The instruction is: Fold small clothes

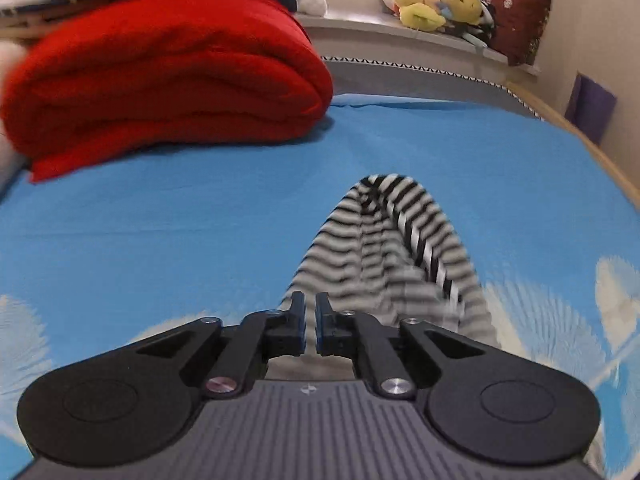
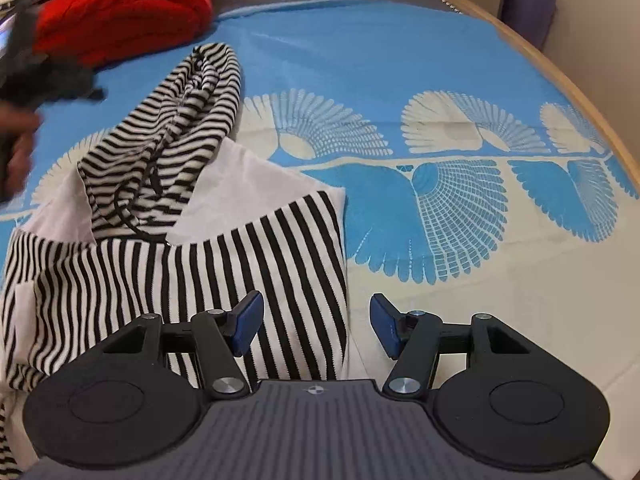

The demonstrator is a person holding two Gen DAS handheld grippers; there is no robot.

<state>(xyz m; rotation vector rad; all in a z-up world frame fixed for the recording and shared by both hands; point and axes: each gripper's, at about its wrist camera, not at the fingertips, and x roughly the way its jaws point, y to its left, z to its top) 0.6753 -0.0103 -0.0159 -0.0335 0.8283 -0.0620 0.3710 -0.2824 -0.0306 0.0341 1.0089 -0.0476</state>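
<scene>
A small black-and-white striped hooded garment [image 2: 188, 248] lies on the blue patterned bedsheet [image 2: 440, 60], its hood [image 2: 200, 92] pointing away. My right gripper [image 2: 316, 320] is open and empty, low over the garment's right edge, its left finger over the stripes. In the left wrist view my left gripper [image 1: 310, 312] has its jaws nearly closed just above the striped hood [image 1: 384, 248]; no cloth shows between the pads. The left gripper also appears blurred at the left edge of the right wrist view [image 2: 44, 84].
A folded red blanket [image 1: 168, 76] lies at the far left of the bed. Stuffed toys [image 1: 436, 0] and a dark red cushion [image 1: 516, 20] sit on the window ledge beyond. A wooden bed edge [image 2: 560, 80] curves along the right.
</scene>
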